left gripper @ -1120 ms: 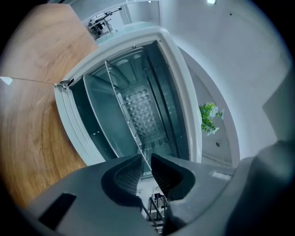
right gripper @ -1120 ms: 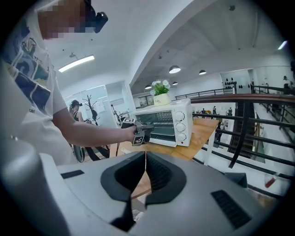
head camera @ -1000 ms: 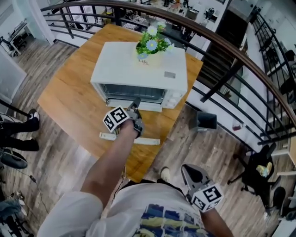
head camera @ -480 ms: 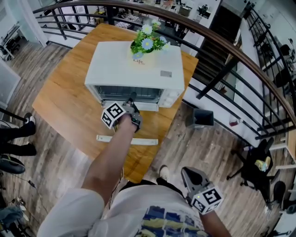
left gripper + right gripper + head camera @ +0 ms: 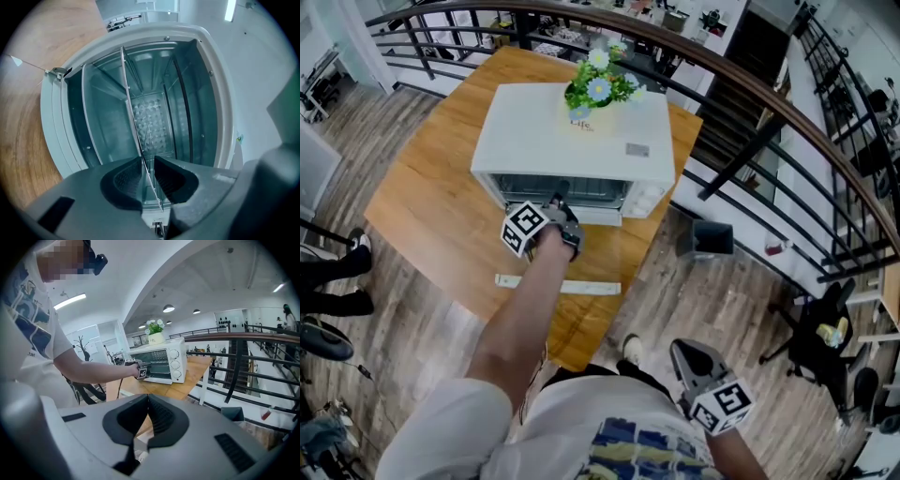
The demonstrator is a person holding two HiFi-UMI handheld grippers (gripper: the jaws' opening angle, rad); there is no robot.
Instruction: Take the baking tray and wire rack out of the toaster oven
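Head view: toaster oven (image 5: 572, 141) sits on the wooden table (image 5: 422, 197), door dropped open, flower pot (image 5: 592, 94) on top. Left gripper (image 5: 562, 201) is at the oven mouth; right gripper (image 5: 684, 349) hangs low by the person's torso, well apart from the oven. Left gripper view: camera is rolled and looks into the cavity. Wire rack (image 5: 131, 112) is inside on its rails, seen edge-on. Its front edge runs between the jaws, which stand slightly apart, with a gap on one side. Can't single out the baking tray. Right gripper view: jaws closed together, nothing between them; oven off in the distance.
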